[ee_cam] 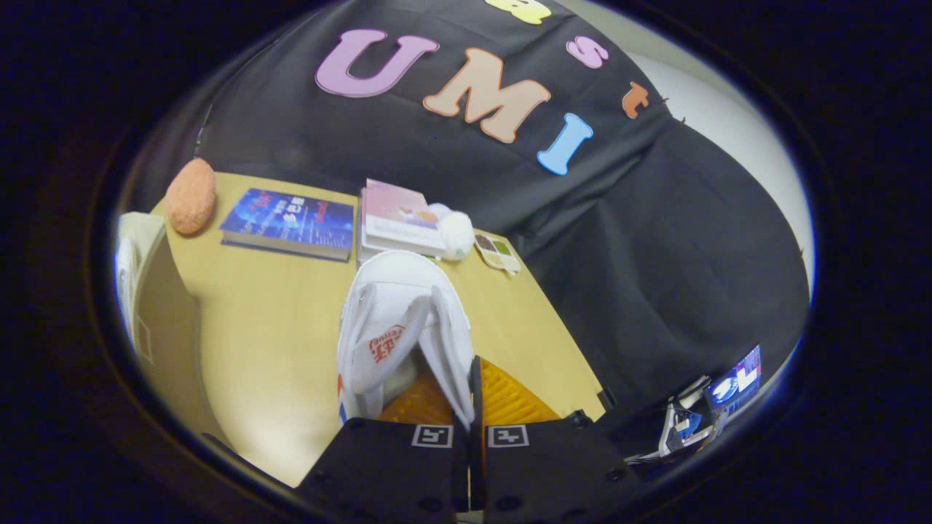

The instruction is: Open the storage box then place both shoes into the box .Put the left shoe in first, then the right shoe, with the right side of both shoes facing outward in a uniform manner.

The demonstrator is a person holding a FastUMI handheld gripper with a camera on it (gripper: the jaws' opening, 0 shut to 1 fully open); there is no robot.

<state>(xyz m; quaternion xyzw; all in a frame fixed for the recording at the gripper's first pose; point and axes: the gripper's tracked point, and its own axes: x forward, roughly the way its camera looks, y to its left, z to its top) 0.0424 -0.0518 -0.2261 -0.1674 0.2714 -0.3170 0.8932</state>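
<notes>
A white shoe [393, 320] with a red logo on its tongue hangs in the air above the wooden table [269, 342], its toe pointing away from me. My gripper [470, 415] is shut on the shoe's right side wall by the opening, the fingers pressed close together on it. The shoe's orange insole [502, 404] shows just ahead of the fingers. The whole view is tilted.
Beyond the shoe on the table lie a blue book [291, 222], a pink and white book [397, 218], a white fluffy ball [455, 231] and a small card [497, 252]. An orange oval sponge [191, 196] sits at the far left corner. Clutter [710, 411] lies off the table's right side.
</notes>
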